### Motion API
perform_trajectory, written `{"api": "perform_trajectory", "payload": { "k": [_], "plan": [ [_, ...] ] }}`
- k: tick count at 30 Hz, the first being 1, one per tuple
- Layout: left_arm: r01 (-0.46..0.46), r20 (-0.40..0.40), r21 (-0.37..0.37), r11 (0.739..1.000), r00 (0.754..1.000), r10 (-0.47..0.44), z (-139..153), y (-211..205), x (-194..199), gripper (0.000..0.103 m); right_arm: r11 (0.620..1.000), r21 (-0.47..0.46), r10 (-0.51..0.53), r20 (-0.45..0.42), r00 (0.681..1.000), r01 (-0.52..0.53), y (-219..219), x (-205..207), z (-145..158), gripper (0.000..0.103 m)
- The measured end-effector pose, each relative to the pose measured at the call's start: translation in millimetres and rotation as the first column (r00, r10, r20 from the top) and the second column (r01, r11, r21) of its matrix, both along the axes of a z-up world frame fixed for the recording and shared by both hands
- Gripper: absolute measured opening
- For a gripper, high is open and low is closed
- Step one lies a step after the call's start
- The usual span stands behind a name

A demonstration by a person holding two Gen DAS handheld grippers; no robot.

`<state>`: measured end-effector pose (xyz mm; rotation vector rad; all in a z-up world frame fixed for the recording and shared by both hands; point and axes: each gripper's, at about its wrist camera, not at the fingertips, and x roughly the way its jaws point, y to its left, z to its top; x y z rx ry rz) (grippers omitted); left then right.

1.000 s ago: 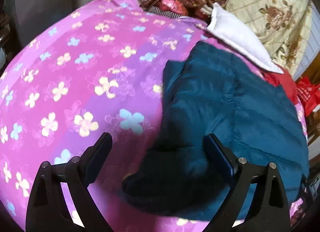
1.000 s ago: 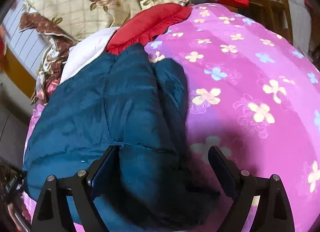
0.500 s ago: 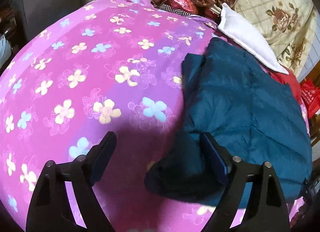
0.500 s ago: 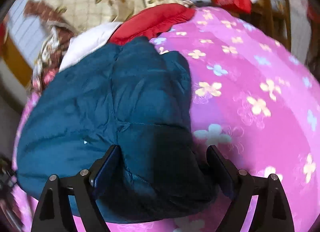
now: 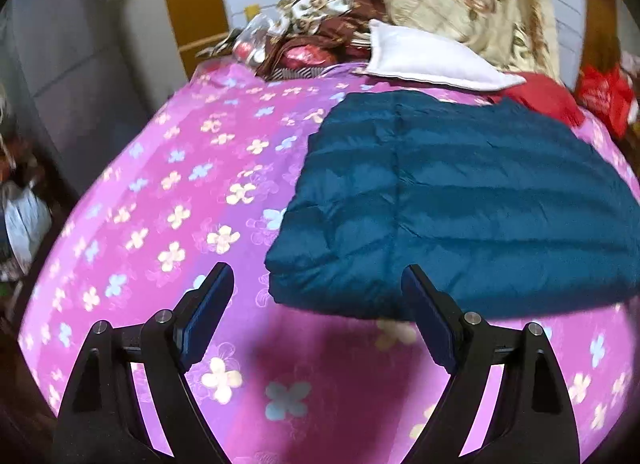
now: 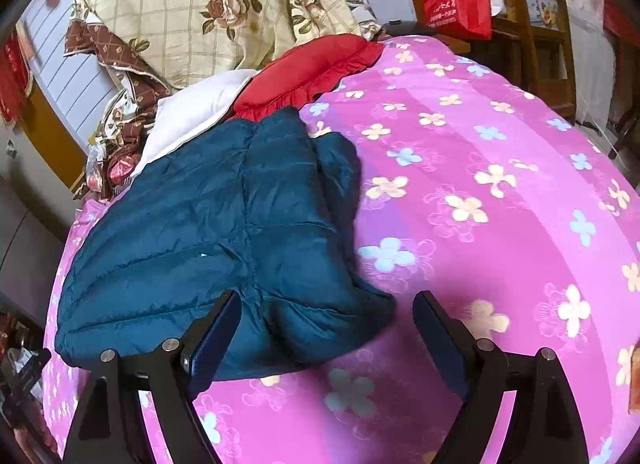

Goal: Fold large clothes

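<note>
A dark teal quilted jacket [image 5: 460, 199] lies folded on the pink flowered bedspread [image 5: 180, 199]; it also shows in the right wrist view [image 6: 224, 232]. My left gripper [image 5: 318, 312] is open and empty, held above the bed just short of the jacket's near left corner. My right gripper [image 6: 326, 328] is open and empty, above the jacket's near right corner, with its left finger [image 6: 214, 338] over the fabric. Neither gripper touches the jacket.
A white pillow [image 5: 432, 59], a red cushion [image 6: 308, 71] and a cream flowered quilt [image 6: 208, 7] are piled at the head of the bed. A red bag [image 6: 458, 3] hangs on wooden furniture at the right. Grey cabinet [image 5: 52, 47] stands at the left.
Both grippers have pulled back and up from the jacket, so more of the bed shows. The jacket lies flatter and stays where it was.
</note>
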<state>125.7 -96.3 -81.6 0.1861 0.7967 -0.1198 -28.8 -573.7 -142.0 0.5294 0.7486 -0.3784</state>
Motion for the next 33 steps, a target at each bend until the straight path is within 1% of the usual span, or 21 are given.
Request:
{"api": "perform_trajectory", "payload": {
  "k": [3,8,15,17,19,21,22,24,26,28,29,30,31,32,33],
  "plan": [
    [0.019,0.009,0.011,1.0,1.0,-0.019,2,-2,-8,0.086,1.0,-0.003,-0.014,0.003,1.0,0.014,-3,-2,2,0.087],
    [0.012,-0.009,-0.011,1.0,1.0,-0.012,2,1,-5,0.086,1.0,-0.013,-0.002,-0.001,1.0,0.002,-5,7,3,0.087],
    [-0.028,-0.056,-0.025,0.999,0.998,0.026,-12,7,18,0.086,0.996,0.065,0.053,0.005,0.999,-0.053,-17,36,-6,0.087],
    [-0.038,-0.08,-0.058,0.998,0.996,0.033,-16,13,28,0.086,0.994,0.087,0.058,-0.002,0.998,-0.058,-22,45,-12,0.087],
    [-0.035,-0.111,-0.134,0.99,0.994,0.02,-18,21,38,0.086,0.992,0.109,0.065,-0.002,0.998,-0.065,-28,54,-17,0.087],
    [-0.049,-0.142,-0.229,0.972,0.99,0.017,-19,34,50,0.086,0.988,0.138,0.068,-0.002,0.998,-0.067,-34,60,-22,0.087],
    [-0.061,-0.155,-0.281,0.958,0.988,0.017,-20,42,57,0.086,0.983,0.167,0.071,0.004,0.997,-0.07,-39,64,-26,0.087],
    [-0.079,-0.19,-0.388,0.918,0.982,0.005,-24,57,74,0.086,0.971,0.224,0.083,0.008,0.997,-0.082,-46,69,-34,0.087],
    [-0.077,-0.223,-0.459,0.885,0.974,-0.031,-31,64,91,0.086,0.951,0.293,0.095,0.027,0.995,-0.098,-53,73,-44,0.087],
    [-0.065,-0.259,-0.49,0.87,0.963,-0.074,-40,65,110,0.086,0.924,0.362,0.108,0.052,0.993,-0.119,-58,77,-54,0.087],
    [-0.064,-0.273,-0.511,0.857,0.958,-0.091,-46,65,118,0.086,0.916,0.38,0.113,0.06,0.992,-0.127,-58,78,-57,0.088],
    [-0.06,-0.286,-0.542,0.838,0.951,-0.116,-50,65,124,0.086,0.91,0.391,0.118,0.078,0.99,-0.14,-58,80,-59,0.092],
    [-0.049,-0.307,-0.595,0.802,0.936,-0.171,-57,64,131,0.086,0.91,0.386,0.122,0.095,0.988,-0.15,-59,82,-59,0.093],
    [-0.04,-0.33,-0.646,0.762,0.915,-0.232,-66,61,137,0.086,0.911,0.379,0.13,0.105,0.986,-0.16,-60,86,-59,0.093],
    [-0.036,-0.345,-0.676,0.736,0.898,-0.272,-72,56,141,0.087,0.912,0.377,0.132,0.11,0.985,-0.164,-60,89,-59,0.094]
  ]
}}
